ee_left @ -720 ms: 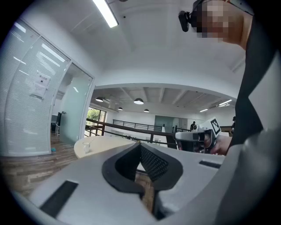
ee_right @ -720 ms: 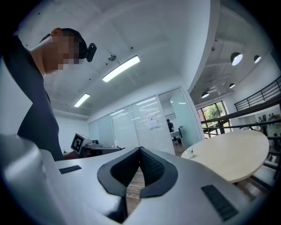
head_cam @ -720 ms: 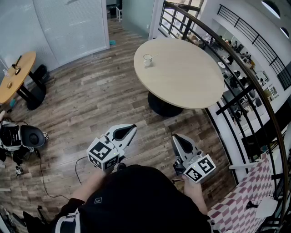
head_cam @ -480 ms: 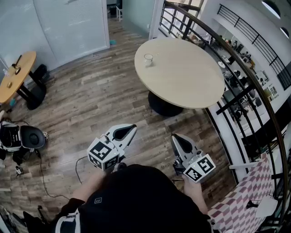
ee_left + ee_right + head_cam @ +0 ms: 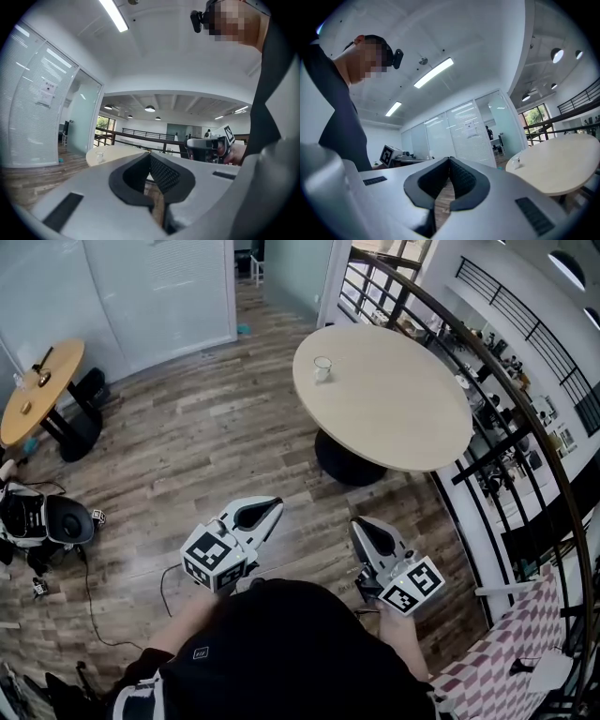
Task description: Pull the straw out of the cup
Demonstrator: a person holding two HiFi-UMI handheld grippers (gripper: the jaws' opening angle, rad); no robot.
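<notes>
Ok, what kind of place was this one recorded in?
Probably an open office area on an upper floor or mezzanine: glass partition walls, a round table on wood-look flooring, and a curved balcony railing.

We hold our left gripper [image 5: 270,507] and right gripper [image 5: 360,525] side by side before our body, roughly level, jaws together, empty.

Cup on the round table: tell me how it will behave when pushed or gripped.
The cup looks small and clear, so it is probably light and would slide easily on the smooth table. It stands upright near the edge, so a hard push might tip it or send it off. Clear walls may be slippery or fragile.
</notes>
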